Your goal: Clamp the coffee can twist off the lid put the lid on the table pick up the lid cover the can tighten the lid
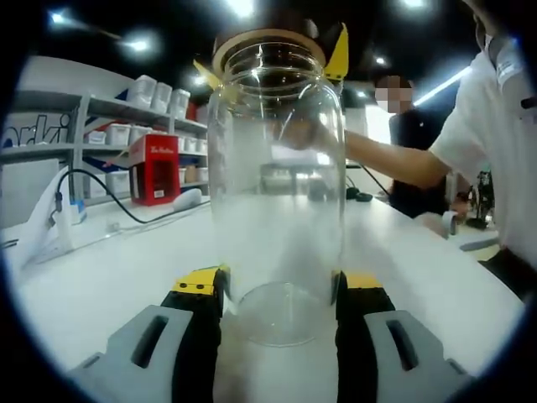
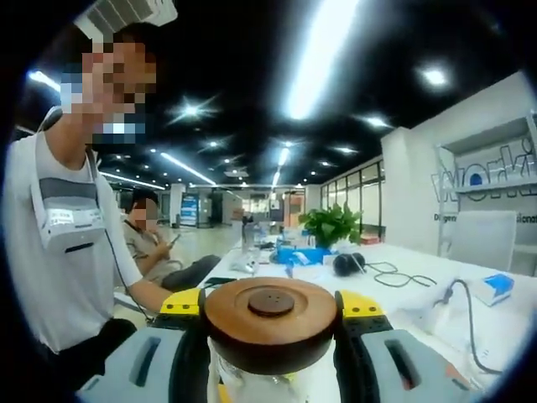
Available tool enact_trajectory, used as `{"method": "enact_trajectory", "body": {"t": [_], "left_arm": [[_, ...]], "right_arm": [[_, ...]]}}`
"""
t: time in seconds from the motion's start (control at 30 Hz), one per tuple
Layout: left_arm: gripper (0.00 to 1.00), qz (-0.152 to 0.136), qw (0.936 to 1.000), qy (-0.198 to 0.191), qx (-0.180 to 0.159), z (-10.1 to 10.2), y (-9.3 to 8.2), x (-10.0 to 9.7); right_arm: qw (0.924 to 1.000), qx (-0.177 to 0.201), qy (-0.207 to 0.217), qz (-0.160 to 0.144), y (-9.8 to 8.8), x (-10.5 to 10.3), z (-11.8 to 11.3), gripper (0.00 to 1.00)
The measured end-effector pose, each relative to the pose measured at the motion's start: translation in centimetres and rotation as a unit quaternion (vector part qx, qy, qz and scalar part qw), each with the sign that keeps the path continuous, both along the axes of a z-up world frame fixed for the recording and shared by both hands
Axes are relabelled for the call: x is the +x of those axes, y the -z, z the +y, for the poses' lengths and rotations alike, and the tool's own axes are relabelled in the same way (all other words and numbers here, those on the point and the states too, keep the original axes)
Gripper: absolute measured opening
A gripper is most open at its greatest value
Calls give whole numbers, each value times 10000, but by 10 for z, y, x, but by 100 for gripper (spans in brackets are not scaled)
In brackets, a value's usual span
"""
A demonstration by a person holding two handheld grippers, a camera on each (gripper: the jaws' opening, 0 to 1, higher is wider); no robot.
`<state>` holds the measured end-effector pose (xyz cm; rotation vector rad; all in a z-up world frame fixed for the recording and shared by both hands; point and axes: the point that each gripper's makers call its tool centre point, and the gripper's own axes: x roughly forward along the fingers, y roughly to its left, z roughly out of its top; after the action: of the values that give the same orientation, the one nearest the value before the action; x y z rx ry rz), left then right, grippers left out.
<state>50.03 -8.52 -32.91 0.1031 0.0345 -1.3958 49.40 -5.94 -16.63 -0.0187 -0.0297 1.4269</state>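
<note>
Two grippers held one clear glass coffee can (image 1: 275, 210), which stood upright on the white bench (image 1: 109, 269), well in from its edges. The left gripper (image 1: 277, 294) had its jaws pinching the can's base. The right gripper (image 2: 270, 323) had its jaws pinching the round wooden lid (image 2: 270, 323) on the can's mouth

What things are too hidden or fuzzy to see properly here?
- Right gripper, left gripper view: mostly hidden behind the jar and lid.
- Jar body, right gripper view: hidden under the wooden lid and cut by the bottom edge.
- Red box, left gripper view: lettering too small to read.
</note>
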Motion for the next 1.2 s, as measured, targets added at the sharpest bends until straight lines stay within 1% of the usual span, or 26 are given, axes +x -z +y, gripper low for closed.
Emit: {"method": "enact_trajectory", "body": {"t": [0.27,0.47,0.77,0.97,1.2], "left_arm": [[45,-4,10000,-12,5,-1,-1,-3],[45,-3,10000,-10,6,-2,-1,-6],[45,4,10000,-2,5,-2,-1,-7],[45,5,10000,-3,4,-3,-2,-8],[45,7,10000,-6,4,-3,-2,-9]], "right_arm": [[9999,-36,82,-73,-4,0,-4,55],[9997,-48,205,-122,-8,4,-11,55],[9982,-85,548,-212,-7,14,-31,55],[9964,56,825,-201,-11,20,-49,55],[9942,84,1052,-202,-13,19,-63,55]]}}
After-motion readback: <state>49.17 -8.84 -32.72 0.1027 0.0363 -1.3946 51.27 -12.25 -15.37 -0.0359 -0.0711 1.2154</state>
